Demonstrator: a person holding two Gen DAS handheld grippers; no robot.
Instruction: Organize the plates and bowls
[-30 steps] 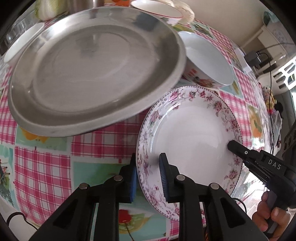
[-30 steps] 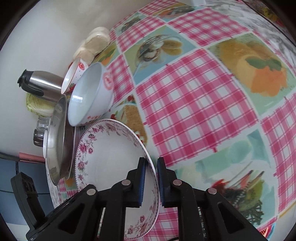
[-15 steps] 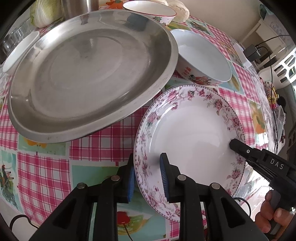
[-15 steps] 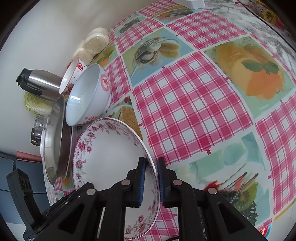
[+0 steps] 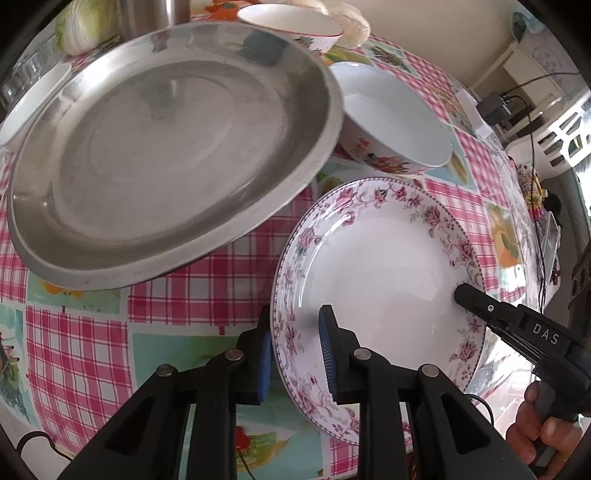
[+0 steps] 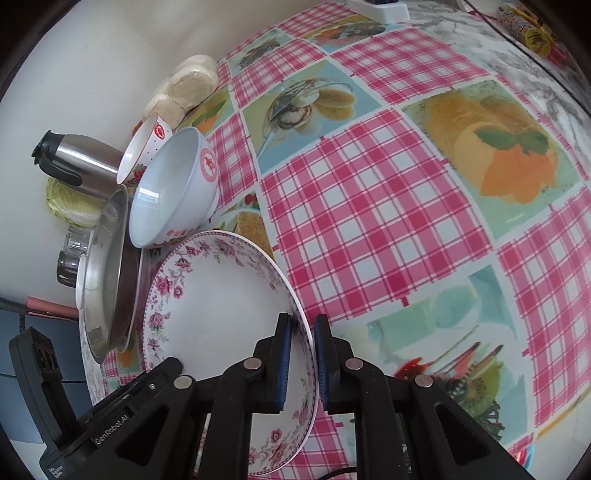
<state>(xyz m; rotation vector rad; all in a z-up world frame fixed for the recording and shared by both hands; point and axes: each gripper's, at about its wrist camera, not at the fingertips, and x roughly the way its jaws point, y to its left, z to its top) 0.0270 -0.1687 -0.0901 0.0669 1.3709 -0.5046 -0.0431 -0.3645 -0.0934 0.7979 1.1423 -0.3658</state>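
A white plate with a pink floral rim (image 5: 380, 273) is held between both grippers, a little above the checked tablecloth. My left gripper (image 5: 295, 350) is shut on its near rim. My right gripper (image 6: 301, 354) is shut on the opposite rim of the floral plate (image 6: 218, 299), and shows as a black finger (image 5: 480, 299) in the left wrist view. A large steel plate (image 5: 162, 147) lies tilted to the left. A white bowl (image 5: 391, 118) stands behind the floral plate, a smaller bowl (image 5: 291, 26) behind that.
A steel kettle (image 6: 77, 162), a cabbage (image 6: 70, 210) and a glass jar (image 6: 70, 251) stand by the wall. Round buns (image 6: 188, 85) lie behind the bowls. The table (image 6: 388, 206) stretches to the right. A white basket (image 5: 561, 122) and cables are beyond the table edge.
The floral plate has shifted slightly toward the steel plate and the bowl, with both grippers holding it throughout. Nothing else has moved.
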